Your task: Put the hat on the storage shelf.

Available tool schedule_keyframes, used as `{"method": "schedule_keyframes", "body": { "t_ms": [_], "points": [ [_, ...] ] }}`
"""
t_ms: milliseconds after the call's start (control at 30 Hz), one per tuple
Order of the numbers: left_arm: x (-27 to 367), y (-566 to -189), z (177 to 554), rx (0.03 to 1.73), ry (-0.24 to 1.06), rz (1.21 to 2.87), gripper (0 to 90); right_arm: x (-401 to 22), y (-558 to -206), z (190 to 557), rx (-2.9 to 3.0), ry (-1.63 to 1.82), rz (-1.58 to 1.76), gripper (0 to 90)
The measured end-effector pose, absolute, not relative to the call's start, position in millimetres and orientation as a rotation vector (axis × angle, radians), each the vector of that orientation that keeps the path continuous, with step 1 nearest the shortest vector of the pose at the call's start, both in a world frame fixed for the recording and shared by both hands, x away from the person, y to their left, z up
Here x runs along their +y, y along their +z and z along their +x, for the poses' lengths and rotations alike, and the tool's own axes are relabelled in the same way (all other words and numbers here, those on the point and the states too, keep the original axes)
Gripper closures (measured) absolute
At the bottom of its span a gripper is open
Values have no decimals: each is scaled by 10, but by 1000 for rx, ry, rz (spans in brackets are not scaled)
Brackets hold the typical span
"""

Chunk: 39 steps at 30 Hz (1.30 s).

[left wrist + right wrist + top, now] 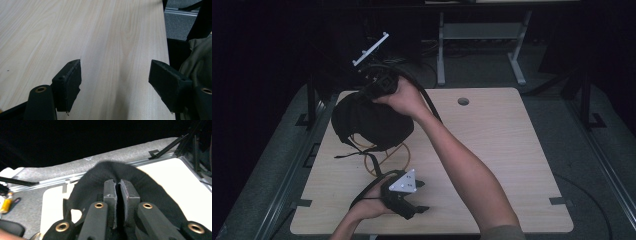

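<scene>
Dark fabric (372,122), seemingly a bag with straps, hangs bunched over the far left part of the table (502,150), its lower edge close to or on the surface; we cannot tell which. Above it we see the right gripper (379,82), held by a hand (404,97) whose forearm crosses the table from the near edge. In the right gripper view its jaws stand nearly together, a narrow slit between the pads (110,192), and they appear clenched on a fold of the fabric (150,185), though the pinch itself is hidden. The left gripper (404,192) rests low near the table's front edge; in its own view we see its jaws released, wide apart over bare wood (105,37). An orange cord (397,152) lies partly covered beneath the fabric.
</scene>
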<state>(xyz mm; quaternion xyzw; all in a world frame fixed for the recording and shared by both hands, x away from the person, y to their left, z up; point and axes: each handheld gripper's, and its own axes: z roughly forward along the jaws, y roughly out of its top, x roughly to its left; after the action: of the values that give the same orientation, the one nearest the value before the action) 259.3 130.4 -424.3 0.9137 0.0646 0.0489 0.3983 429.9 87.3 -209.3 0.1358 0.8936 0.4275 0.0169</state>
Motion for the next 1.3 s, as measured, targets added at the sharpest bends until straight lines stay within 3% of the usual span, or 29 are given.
{"method": "schedule_keyframes", "body": {
  "t_ms": [100, 367, 1300],
  "points": [
    [1317, -4226, 2592, 161, 129, 2314, 262, 931, -2134, 4288, 2757, 1349, 430, 779],
    [1330, -4217, 2573, 176, 128, 2296, 261, 786, -2098, 4232, 2723, 1439, 484, 570],
    [1344, -4251, 2613, 292, 216, 2261, 239, -16, -2260, 4177, 2701, 1479, 605, 329]
  ]
}}
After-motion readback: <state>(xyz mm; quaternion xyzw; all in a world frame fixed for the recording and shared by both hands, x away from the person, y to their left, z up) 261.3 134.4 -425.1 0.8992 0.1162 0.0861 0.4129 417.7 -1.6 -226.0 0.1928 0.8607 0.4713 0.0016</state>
